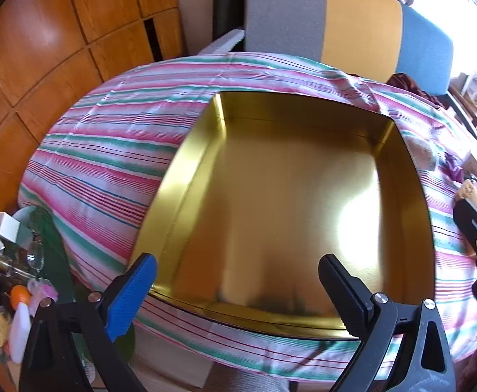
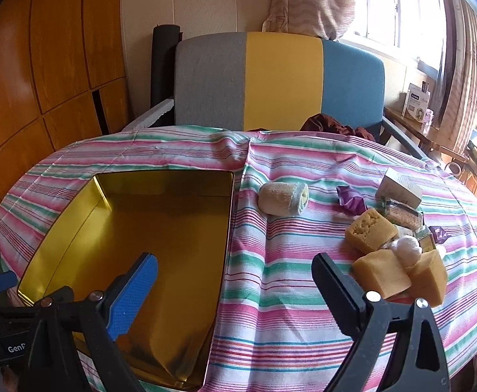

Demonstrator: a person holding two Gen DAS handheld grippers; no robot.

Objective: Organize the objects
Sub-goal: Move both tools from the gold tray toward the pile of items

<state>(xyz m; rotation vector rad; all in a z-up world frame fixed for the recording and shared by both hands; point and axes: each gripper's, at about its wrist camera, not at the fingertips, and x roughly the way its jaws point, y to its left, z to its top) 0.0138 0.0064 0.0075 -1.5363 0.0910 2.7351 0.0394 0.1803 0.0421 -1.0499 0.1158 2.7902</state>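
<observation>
Your left gripper and right gripper both gape wide, holding nothing. The gold tin sits left; yellow sponges lie right.

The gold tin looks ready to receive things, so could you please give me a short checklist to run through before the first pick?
1. Gold tin empty, with room inside: ok.
2. Tin resting flat on the striped cloth: ok.
3. Right gripper open and holding nothing: ok.
4. Left gripper open and holding nothing, above the tin: ok.
5. Rolled loofah lying apart from the other items, free to grasp: ok.
6. Yellow sponge blocks separate enough to lift one alone: not ok, they are piled against a white ball and small packets.
</observation>
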